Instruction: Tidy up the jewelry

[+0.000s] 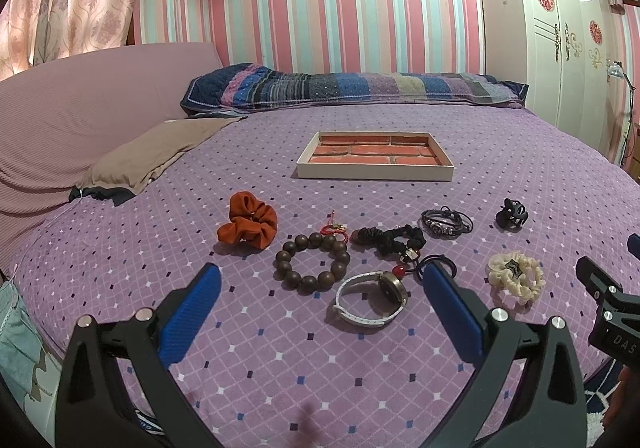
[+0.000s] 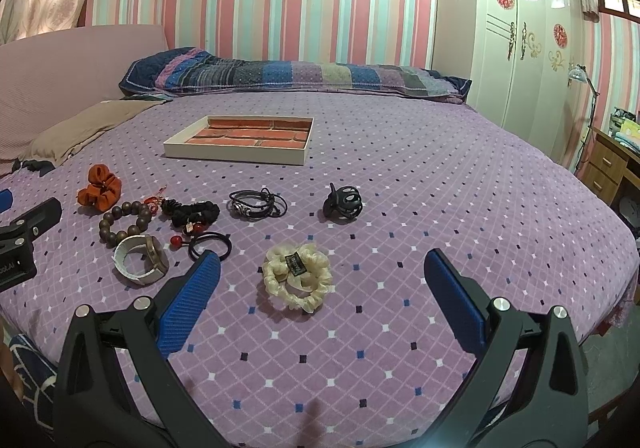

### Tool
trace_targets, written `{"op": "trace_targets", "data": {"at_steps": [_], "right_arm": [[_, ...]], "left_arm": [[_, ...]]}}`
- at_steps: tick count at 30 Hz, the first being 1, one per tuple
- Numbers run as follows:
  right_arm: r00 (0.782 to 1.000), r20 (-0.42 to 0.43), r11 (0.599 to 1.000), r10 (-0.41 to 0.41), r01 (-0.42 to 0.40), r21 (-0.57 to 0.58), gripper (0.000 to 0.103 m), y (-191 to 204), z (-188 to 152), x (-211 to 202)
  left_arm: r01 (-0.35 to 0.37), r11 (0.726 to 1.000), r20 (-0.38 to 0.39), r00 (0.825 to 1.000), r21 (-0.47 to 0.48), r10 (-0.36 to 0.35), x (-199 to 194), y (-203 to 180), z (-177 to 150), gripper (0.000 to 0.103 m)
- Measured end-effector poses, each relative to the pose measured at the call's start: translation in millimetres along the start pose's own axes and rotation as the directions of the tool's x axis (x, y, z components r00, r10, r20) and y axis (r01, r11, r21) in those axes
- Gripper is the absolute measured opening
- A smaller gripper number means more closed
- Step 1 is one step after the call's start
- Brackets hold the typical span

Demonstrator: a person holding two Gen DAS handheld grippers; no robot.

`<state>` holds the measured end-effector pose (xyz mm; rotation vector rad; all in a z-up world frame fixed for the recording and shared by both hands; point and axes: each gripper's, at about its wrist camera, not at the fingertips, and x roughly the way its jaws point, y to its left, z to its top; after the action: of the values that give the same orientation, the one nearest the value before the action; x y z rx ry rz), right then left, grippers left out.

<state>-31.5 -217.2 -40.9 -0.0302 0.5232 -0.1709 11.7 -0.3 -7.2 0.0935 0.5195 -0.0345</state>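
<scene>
Bed (image 1: 500, 176), purple spread. Tray (image 1: 375, 171) mid-bed, nothing in it. Jewelry in a row nearer: scrunchie (image 1: 247, 226), beads (image 1: 312, 262), watch (image 1: 374, 298), claw clip (image 2: 344, 202). Left gripper (image 1: 322, 298) and right gripper (image 2: 322, 286) both spread wide, holding nothing.

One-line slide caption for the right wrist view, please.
Open right gripper hovers over the cream scrunchie on the purple bedspread; empty tray beyond.
</scene>
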Motion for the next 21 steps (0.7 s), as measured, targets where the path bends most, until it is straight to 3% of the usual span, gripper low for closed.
{"op": "trace_targets", "data": {"at_steps": [21], "right_arm": [[1.000,-0.014,1.000,0.002,-0.002,0.000,0.099,1.3,-1.5,4.6]], "left_arm": [[0.004,1.000,-0.010,1.000,-0.003,-0.004,3.6,0.5,-1.6,0.099]]}}
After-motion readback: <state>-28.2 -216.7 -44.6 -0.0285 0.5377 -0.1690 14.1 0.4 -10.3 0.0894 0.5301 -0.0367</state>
